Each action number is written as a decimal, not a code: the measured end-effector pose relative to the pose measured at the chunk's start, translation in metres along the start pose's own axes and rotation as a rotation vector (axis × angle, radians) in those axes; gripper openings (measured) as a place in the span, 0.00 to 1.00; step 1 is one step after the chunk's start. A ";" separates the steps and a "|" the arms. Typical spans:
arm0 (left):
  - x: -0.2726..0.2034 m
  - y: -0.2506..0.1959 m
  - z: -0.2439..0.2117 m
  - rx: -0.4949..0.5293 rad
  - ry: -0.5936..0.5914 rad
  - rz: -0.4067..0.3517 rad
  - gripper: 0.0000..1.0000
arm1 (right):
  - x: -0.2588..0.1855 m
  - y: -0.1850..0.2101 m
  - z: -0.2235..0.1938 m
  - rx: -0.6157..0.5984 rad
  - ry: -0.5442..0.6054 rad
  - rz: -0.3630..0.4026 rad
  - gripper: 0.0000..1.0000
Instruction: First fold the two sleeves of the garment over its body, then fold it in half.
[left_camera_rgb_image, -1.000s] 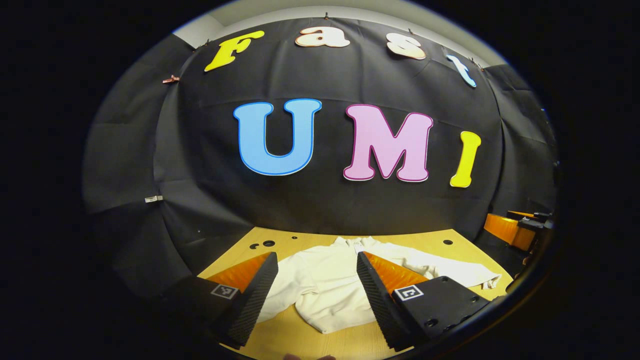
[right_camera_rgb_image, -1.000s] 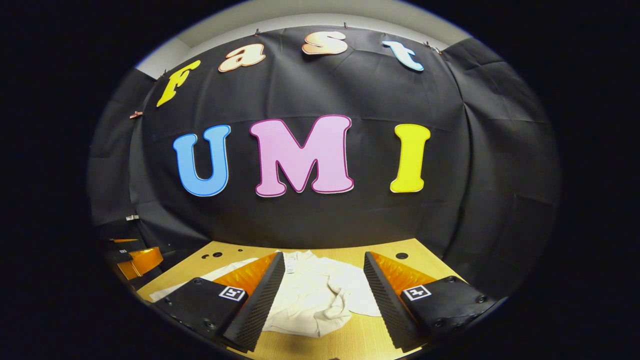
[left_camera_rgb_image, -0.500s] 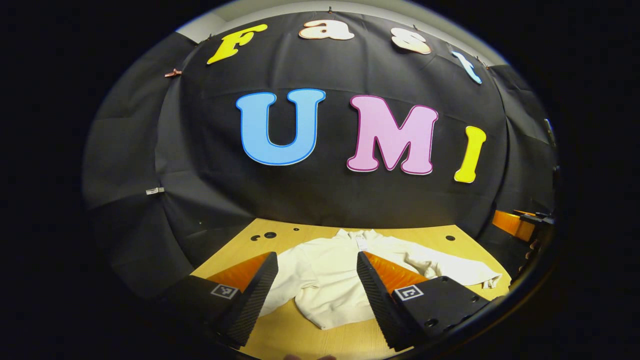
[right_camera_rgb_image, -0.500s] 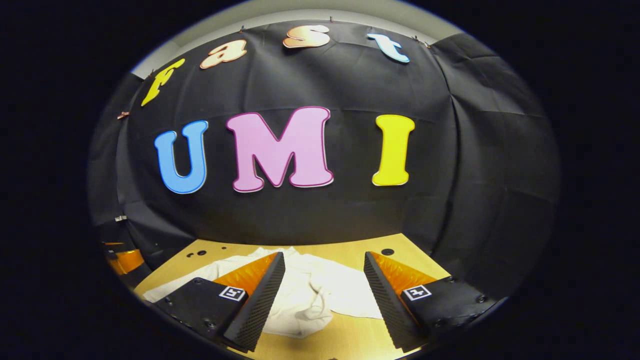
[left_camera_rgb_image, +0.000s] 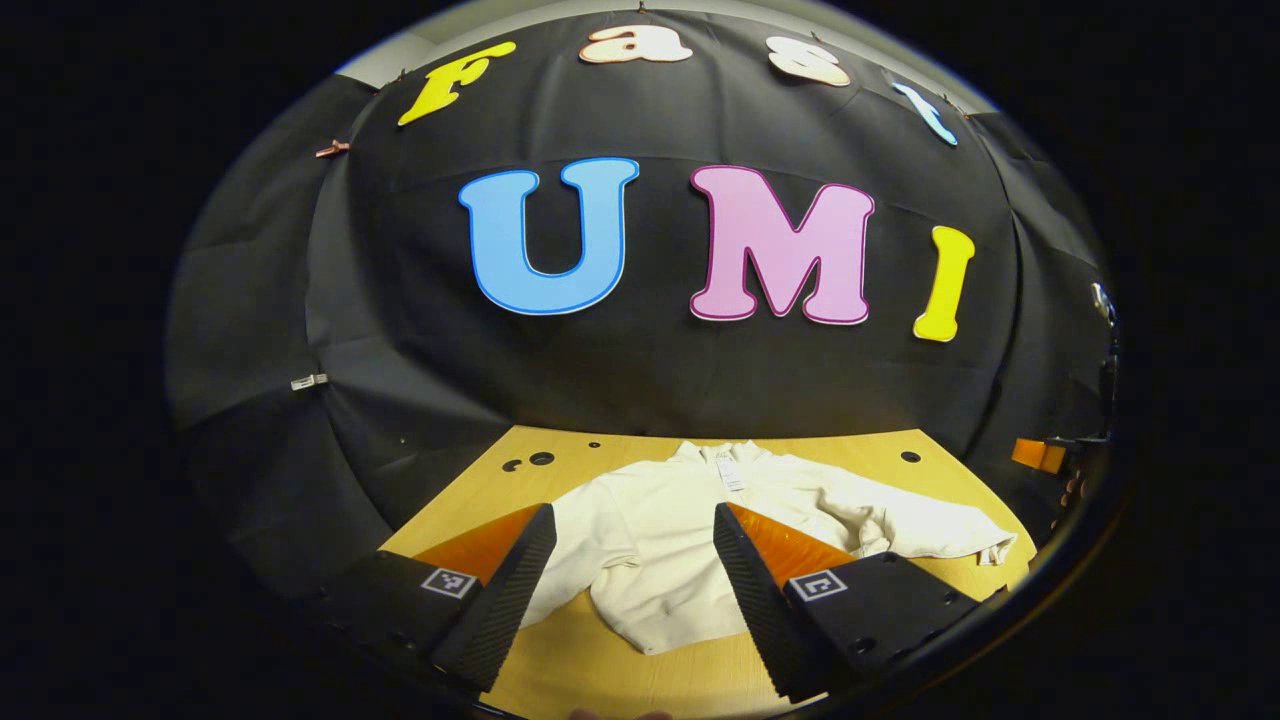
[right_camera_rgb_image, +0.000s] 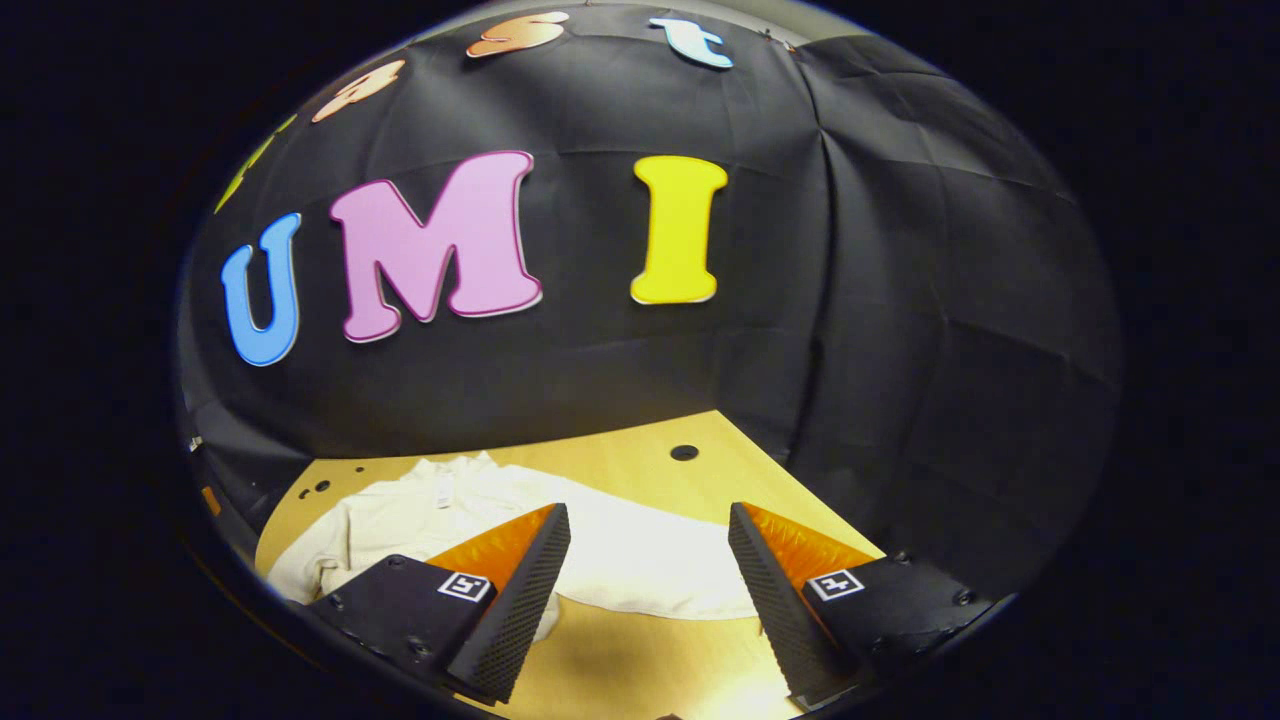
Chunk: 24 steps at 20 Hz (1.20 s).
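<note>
Left gripper (left_camera_rgb_image: 625, 560) wide apart, holding nothing, above garment (left_camera_rgb_image: 680, 545); right gripper (right_camera_rgb_image: 650, 565) likewise.

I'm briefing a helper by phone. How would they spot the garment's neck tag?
Start at the wooden table before the black cloth wall. A cream sweatshirt lies spread on it, collar toward the wall. The tag is the small white strip just inside that collar, the only flat rectangle on the wrinkled fabric.
</note>
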<state>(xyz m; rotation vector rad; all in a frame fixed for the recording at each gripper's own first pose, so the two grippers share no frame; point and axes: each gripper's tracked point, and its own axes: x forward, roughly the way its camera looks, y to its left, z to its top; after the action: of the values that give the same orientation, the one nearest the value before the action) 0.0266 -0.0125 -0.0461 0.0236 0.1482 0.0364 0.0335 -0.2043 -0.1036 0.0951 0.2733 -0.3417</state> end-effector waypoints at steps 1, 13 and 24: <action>0.002 -0.003 -0.002 0.003 0.005 0.002 0.98 | 0.005 -0.013 -0.008 0.016 0.023 -0.018 0.98; 0.023 -0.037 -0.023 0.019 0.073 0.012 0.98 | 0.055 -0.133 -0.098 0.099 0.256 -0.208 0.99; 0.031 -0.057 -0.036 0.013 0.117 0.025 0.97 | 0.074 -0.163 -0.188 0.167 0.475 -0.218 0.99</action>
<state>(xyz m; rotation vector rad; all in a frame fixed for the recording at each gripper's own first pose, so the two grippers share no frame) 0.0534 -0.0673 -0.0875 0.0367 0.2652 0.0615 -0.0017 -0.3549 -0.3118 0.3137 0.7284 -0.5584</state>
